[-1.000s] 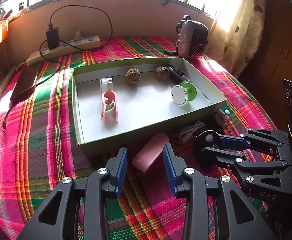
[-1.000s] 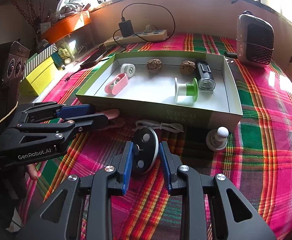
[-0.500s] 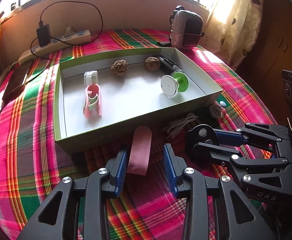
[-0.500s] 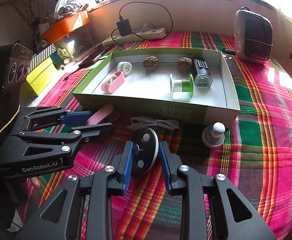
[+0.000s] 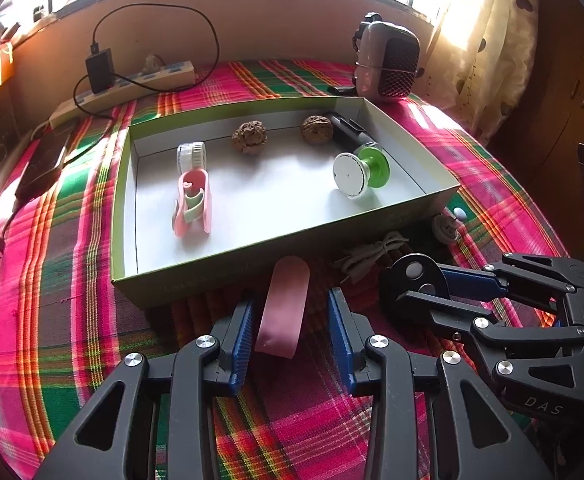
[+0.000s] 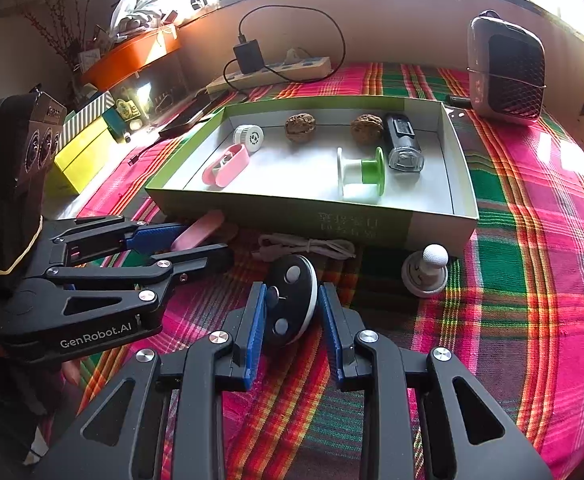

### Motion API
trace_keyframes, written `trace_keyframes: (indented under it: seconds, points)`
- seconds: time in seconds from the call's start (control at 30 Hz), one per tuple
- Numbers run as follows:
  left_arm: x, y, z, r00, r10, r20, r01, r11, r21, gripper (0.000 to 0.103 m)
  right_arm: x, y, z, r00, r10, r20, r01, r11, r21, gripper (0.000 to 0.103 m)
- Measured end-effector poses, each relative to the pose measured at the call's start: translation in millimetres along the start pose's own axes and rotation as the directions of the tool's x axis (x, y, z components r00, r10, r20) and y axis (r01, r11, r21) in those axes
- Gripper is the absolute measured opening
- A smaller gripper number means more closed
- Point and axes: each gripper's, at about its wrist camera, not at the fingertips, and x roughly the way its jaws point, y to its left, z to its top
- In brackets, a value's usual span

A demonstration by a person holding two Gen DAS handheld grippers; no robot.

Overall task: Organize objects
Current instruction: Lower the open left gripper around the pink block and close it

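Note:
A green box (image 5: 276, 248) (image 6: 463, 184) on the plaid cloth holds a pink case (image 5: 194, 200), a white roll (image 5: 190, 154), two walnuts (image 5: 250, 136), a black lighter (image 6: 401, 144) and a green-white spool (image 5: 357, 174). My left gripper (image 5: 290, 328) is open around a pink flat case (image 5: 286, 306) lying in front of the box, with gaps on both sides; this case also shows in the right wrist view (image 6: 198, 230). My right gripper (image 6: 292, 316) is shut on a black-and-white round disc (image 6: 292, 304), also visible in the left wrist view (image 5: 411, 276).
A coiled white cable (image 6: 307, 246) and a white knob on a round base (image 6: 425, 270) lie in front of the box. A small heater (image 6: 505, 68), a power strip (image 5: 128, 86), a phone (image 5: 42, 164) and a yellow box (image 6: 80, 152) stand around.
My left gripper has moved forward, so the pink flat case now lies between its fingers. My right gripper still holds the disc in about the same place.

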Motion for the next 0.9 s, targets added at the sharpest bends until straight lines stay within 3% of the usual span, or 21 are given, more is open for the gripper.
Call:
trace_keyframes:
  seconds: [0.3, 0.67, 0.9]
  points:
    - [0.1, -1.2, -1.6, 1.0, 0.027, 0.009, -0.027, 1.0, -0.006, 0.031, 0.3, 0.2, -0.2, 1.0, -0.003, 0.001, 0.003, 1.0, -0.005, 0.028]
    - [-1.2, -0.3, -3.7, 0.998, 0.068, 0.016, -0.068, 0.998, 0.01, 0.017, 0.5, 0.0, 0.0, 1.0, -0.005, 0.001, 0.005, 1.0, -0.007, 0.028]
    - [-1.8, 1.5, -3.9, 0.997, 0.068, 0.019, -0.068, 0.998, 0.007, 0.016, 0.8, 0.8, 0.7, 1.0, -0.008, 0.0, 0.008, 1.0, -0.008, 0.028]
